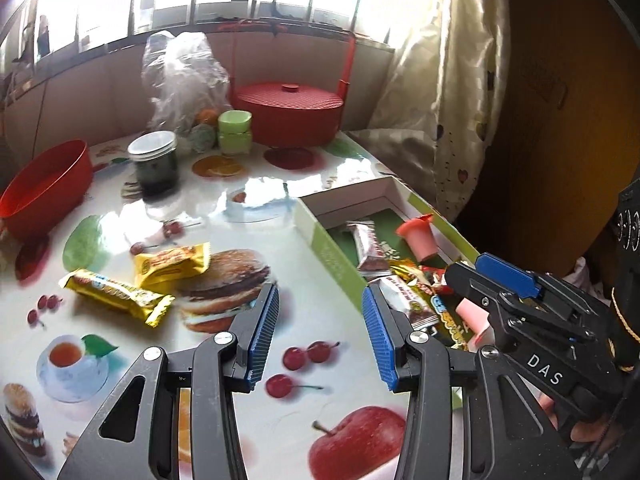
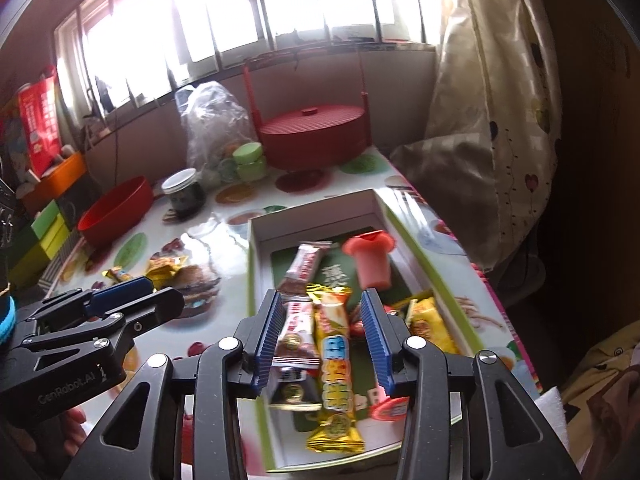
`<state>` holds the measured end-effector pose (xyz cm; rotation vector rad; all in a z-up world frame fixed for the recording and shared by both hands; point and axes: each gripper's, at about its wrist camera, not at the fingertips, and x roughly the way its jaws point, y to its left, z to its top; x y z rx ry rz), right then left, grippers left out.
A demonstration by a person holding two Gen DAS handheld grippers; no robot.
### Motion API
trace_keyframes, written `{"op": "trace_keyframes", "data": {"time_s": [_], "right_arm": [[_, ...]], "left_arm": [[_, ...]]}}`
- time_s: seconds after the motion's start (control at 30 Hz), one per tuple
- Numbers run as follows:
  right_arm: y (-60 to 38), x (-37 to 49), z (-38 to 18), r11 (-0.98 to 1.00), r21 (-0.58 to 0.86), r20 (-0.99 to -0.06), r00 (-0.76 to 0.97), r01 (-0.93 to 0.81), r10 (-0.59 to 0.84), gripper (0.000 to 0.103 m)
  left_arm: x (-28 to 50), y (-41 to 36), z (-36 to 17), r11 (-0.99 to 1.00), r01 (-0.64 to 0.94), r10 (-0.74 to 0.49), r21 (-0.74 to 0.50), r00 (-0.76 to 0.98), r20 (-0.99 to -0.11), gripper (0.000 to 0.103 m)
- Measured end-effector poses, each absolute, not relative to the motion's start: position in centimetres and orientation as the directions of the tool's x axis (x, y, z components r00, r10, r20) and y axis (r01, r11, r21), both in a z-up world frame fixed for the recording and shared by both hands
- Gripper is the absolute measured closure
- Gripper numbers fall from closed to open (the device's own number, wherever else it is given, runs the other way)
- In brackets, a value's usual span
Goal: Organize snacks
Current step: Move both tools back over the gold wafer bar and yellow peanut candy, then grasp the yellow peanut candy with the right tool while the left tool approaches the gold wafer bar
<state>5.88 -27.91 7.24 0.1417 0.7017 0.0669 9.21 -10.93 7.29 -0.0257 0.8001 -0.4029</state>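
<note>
Snacks fill the green box (image 2: 256,280); two yellow bars (image 1: 120,292) lie on the bench left of it. Both grippers' jaws gape, empty. Glossy wrappers could slip when pinched.

Green-walled box (image 2: 256,280) sitting open on the table, holding a heap of snacks: brown-and-white bars (image 2: 306,262), a long yellow bar (image 2: 334,364) lying lengthwise on top, more yellow packs (image 2: 430,316) at the right wall. A pink cup (image 2: 370,258) is lying tilted near the far end. Two yellow packs (image 1: 172,266) are lying outside on the table, just touching.
</note>
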Motion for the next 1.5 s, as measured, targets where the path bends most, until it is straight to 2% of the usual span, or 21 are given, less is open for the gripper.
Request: {"op": "trace_keyframes", "data": {"time_s": [0.87,1.5], "right_arm": [[-19.1,9.6,6.4,0.965,0.140,-0.670,0.696,-0.222,0.257,0.061],[-11.9,16.5,4.2,0.932,0.065,-0.738,0.612,-0.356,0.285,0.057]], "left_arm": [[10.0,0.9,4.2,0.973,0.062,-0.209,-0.224,0.652,-0.729,0.058],[14.2,5.9,2.0,0.940,-0.078,-0.212,-0.331,0.625,-0.751,0.058]]}}
